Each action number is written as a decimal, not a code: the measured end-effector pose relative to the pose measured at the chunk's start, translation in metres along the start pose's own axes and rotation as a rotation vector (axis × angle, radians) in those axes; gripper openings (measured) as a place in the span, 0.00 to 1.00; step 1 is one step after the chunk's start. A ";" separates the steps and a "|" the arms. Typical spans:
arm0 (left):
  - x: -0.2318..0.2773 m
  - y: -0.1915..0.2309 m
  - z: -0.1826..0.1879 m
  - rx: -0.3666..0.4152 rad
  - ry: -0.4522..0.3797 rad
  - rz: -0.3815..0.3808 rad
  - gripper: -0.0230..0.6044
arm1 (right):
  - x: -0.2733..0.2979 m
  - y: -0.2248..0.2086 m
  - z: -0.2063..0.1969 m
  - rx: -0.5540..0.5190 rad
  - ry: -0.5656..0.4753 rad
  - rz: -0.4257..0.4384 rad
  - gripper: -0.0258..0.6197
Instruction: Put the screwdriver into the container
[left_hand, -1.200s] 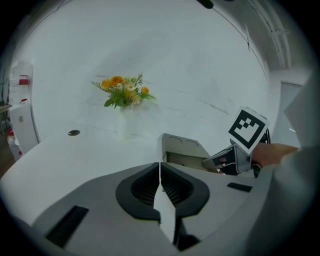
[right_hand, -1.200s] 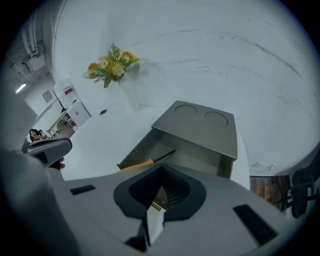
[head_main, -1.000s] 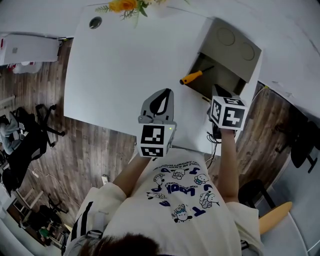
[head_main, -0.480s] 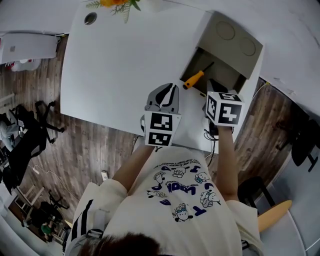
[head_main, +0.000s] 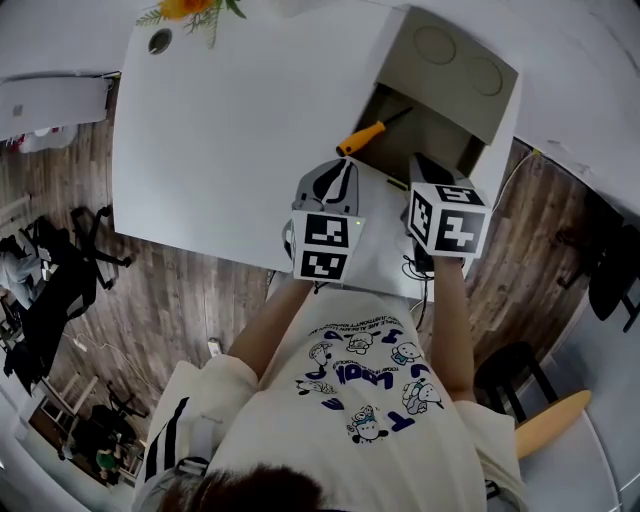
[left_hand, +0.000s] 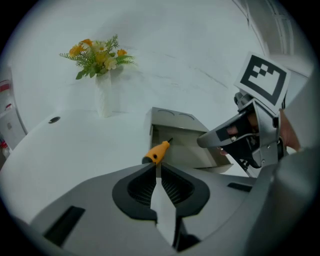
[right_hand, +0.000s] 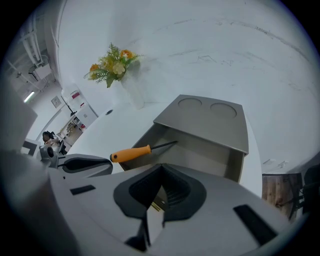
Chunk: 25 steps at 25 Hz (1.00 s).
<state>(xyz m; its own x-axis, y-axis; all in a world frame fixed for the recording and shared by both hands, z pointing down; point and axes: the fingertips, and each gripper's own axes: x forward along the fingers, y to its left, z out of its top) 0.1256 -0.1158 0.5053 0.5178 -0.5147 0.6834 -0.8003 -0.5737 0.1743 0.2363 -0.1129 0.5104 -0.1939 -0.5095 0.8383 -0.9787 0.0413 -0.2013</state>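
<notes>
Overhead, the orange-handled screwdriver with a thin black shaft lies across the near-left rim of the open grey box container, its handle out over the white tabletop. The left gripper view shows the left gripper clenched on nothing, with the handle just past its tips. A sideways nudge could roll it off the rim. The right gripper view shows the right gripper likewise clamped empty. The box's cavity lies open ahead, bounded behind by the lid.

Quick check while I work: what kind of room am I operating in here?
Most likely an office or lab workspace: a white desk, office chairs on a wood-plank floor, and a vase of flowers by a plain white wall.
</notes>
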 end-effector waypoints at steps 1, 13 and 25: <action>-0.001 0.003 0.001 -0.003 -0.006 0.021 0.07 | -0.001 -0.001 -0.001 0.002 0.001 0.002 0.08; 0.008 0.016 0.000 0.006 0.026 0.081 0.07 | 0.003 -0.009 -0.003 0.024 -0.018 0.035 0.08; 0.023 -0.007 0.015 0.035 0.018 0.054 0.07 | 0.001 -0.022 -0.002 0.049 -0.035 0.037 0.08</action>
<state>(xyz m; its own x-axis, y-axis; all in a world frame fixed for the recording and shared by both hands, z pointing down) 0.1476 -0.1331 0.5092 0.4685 -0.5338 0.7040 -0.8157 -0.5674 0.1126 0.2579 -0.1126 0.5170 -0.2269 -0.5380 0.8118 -0.9661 0.0191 -0.2574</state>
